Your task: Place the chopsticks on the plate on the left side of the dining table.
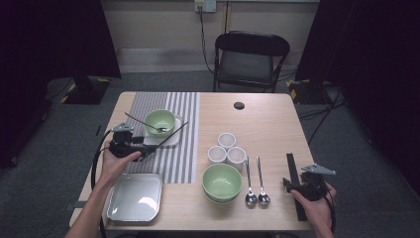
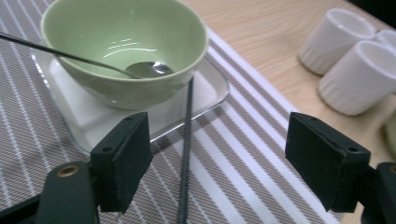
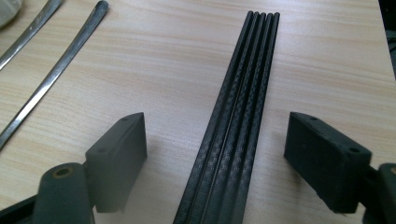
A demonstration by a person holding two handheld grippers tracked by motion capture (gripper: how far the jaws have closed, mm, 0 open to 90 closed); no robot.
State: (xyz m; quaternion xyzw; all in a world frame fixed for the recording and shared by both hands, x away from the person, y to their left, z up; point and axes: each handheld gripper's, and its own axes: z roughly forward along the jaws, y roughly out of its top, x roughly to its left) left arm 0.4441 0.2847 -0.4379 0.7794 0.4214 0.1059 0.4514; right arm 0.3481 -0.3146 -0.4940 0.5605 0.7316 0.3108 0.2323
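Pale wood forms the table [image 1: 267, 124], with a striped mat [image 1: 185, 106] on its left half; places below are given from the green bowl on the white tray [image 1: 171, 139].

Nearest the person, right of that bowl at the table's right edge, the right gripper [image 1: 303, 184] is seen with its jaws spread wide and nothing pressed, the bundle of black chopsticks [image 3: 233, 121] lying between them on the wood. The left gripper [image 1: 141, 148], just before the bowl [image 2: 123, 44], is likewise wide apart and holding nothing; a single black chopstick [image 2: 186, 154] runs up between its jaws.

That chopstick's far end is leaned on the tray rim beside the bowl, its long axis slanted from the gripper up and away to the right in the high view. A spoon [image 2: 149, 69] is rested in the bowl.

Judged from this, the chopstick has been set down; the jaws are best drawn straight back along its axis, so that it is not nudged off the tray.
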